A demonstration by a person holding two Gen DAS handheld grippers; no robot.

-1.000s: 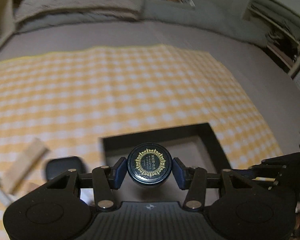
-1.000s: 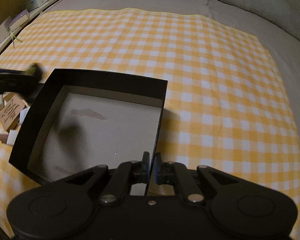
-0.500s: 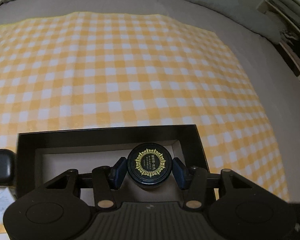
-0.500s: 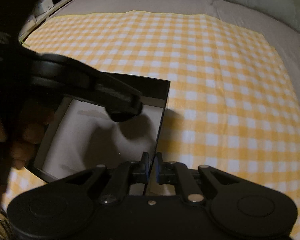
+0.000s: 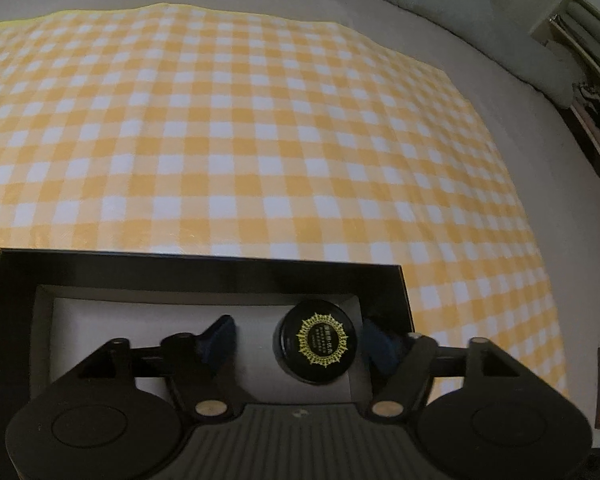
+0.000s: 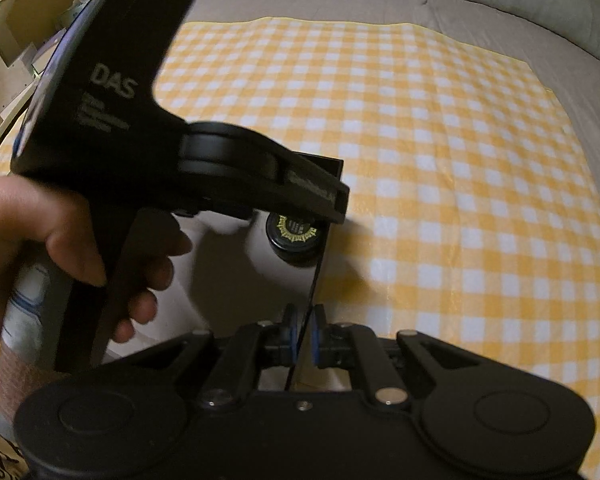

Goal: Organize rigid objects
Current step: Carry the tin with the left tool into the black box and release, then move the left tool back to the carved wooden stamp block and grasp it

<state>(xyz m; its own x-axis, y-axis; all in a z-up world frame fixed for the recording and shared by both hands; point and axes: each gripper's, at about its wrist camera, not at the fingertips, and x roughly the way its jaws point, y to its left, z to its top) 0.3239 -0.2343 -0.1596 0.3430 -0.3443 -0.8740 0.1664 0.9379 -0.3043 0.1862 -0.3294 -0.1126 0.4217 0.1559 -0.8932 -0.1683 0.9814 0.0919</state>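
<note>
Left wrist view first: my left gripper [image 5: 300,338] has its jaws opening, the blue pads spread to either side of a small round black jar [image 5: 315,347] with a gold sunburst label on its lid. Neither pad presses on the jar; it sits nearer my right-hand pad than the other, resting on the pale floor of the black box [image 5: 204,270], close to the box's right wall. Beyond the box's far wall the yellow-and-white checked cloth [image 5: 260,128] spreads out over a grey bed [image 5: 556,152], with grey bedding bunched along the far edge.

From the right wrist view, my right gripper [image 6: 304,338] has its jaws pressed together, pinching the thin right wall of the same box [image 6: 319,272] near its front corner, one pad inside and one outside. This view shows what the other cannot: my left hand [image 6: 52,248] wrapped round the handle of the left gripper [image 6: 300,196], whose black body reaches in over the box from the left and carries the white letters DAS. Under its tip the jar [image 6: 296,240] stands in the box beside the right wall. Pale wooden furniture shows at the far left, beyond the cloth [image 6: 440,140].
</note>
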